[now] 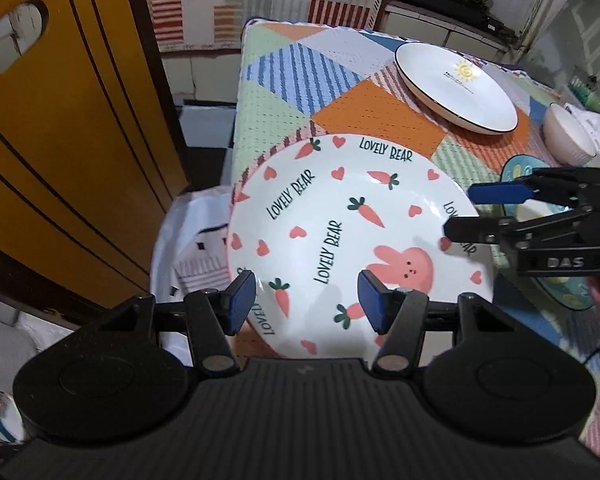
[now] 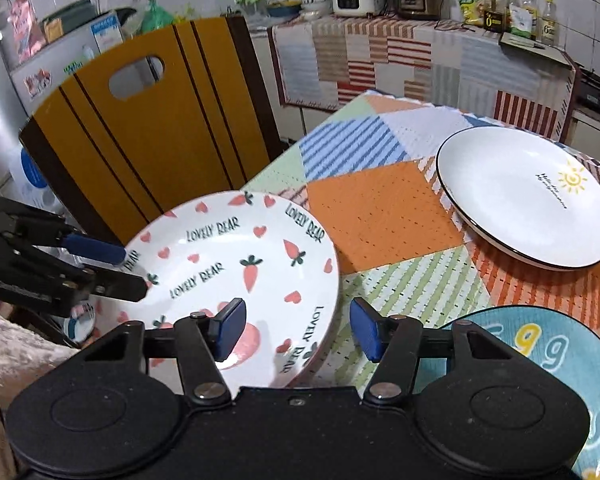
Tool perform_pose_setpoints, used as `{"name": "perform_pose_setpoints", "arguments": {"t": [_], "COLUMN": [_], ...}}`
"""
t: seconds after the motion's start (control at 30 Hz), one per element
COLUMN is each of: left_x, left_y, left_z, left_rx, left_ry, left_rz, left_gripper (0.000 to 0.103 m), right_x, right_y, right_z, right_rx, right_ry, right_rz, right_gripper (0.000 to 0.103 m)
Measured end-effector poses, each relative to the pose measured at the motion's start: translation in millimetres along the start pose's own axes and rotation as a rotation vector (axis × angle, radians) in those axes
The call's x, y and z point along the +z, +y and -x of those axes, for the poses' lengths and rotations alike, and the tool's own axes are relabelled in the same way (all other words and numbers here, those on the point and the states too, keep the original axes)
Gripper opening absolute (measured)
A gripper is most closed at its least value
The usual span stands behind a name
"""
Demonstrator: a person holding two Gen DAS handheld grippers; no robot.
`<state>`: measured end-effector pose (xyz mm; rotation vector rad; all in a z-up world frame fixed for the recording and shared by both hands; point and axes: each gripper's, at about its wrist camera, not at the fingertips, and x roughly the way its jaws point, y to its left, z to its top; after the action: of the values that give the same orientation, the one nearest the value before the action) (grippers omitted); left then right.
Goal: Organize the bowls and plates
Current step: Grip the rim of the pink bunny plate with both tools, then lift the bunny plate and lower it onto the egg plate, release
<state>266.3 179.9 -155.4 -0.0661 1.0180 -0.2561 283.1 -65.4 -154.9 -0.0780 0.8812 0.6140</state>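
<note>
A white "Lovely Bear" plate (image 1: 339,236) with carrots and hearts sits at the table's near-left corner, partly over the edge; it also shows in the right wrist view (image 2: 236,272). My left gripper (image 1: 305,306) is open, its fingers over the plate's near rim. My right gripper (image 2: 296,330) is open, its fingers astride the plate's right rim; from the left wrist view it (image 1: 457,212) reaches in from the right. A white black-rimmed sun plate (image 1: 455,84) (image 2: 523,196) lies farther back. A teal plate (image 2: 539,368) lies at the right.
A patchwork cloth (image 1: 292,92) covers the table. A yellow chair back (image 1: 68,152) (image 2: 148,136) stands close to the left of the table. A white bowl (image 1: 571,138) sits at the far right. Kitchen counters with appliances line the back wall.
</note>
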Motion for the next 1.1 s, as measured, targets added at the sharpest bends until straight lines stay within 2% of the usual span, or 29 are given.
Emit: {"name": "perform_pose_setpoints", "arguments": {"t": [0.07,0.17,0.37,0.53,0.67,0.77,0.83,1.1], "left_x": [1.0,2.5,3.9,6.6,6.6,3.1,1.9,-2.8], "left_y": [1.4,4.3,12.1,16.0,19.3,20.4,21.1,21.0], "left_z": [-1.3,-1.4,6.4,12.0,-4.6,-15.7,-22.4,-24.3], "left_rx": [-0.014,-0.032,-0.046,0.013,0.044,0.074,0.069,0.079], "left_ry": [0.006,0.017,-0.002,-0.044,-0.004,0.021,0.04,0.03], "left_rz": [0.009,0.036,0.083,0.075,0.069,0.066,0.069,0.105], "left_gripper": [0.055,0.053,0.052,0.056,0.055,0.046,0.027,0.025], "right_x": [0.6,1.5,-0.7,-4.5,-8.0,-8.6,-8.6,-10.2], "right_y": [-2.6,-6.6,-8.4,-10.4,-12.4,-13.7,-13.2,-16.9], "right_z": [-4.8,-11.1,-20.1,-23.0,-23.1,-23.5,-23.5,-21.1], "right_rx": [0.005,0.022,0.039,0.049,0.067,0.076,0.079,0.103], "right_ry": [0.017,0.039,0.059,0.071,0.064,0.057,0.055,0.033], "right_rz": [-0.001,-0.004,-0.013,-0.025,-0.054,-0.069,-0.066,-0.059], "right_gripper": [0.057,0.044,0.036,0.03,0.03,0.03,0.03,0.025]}}
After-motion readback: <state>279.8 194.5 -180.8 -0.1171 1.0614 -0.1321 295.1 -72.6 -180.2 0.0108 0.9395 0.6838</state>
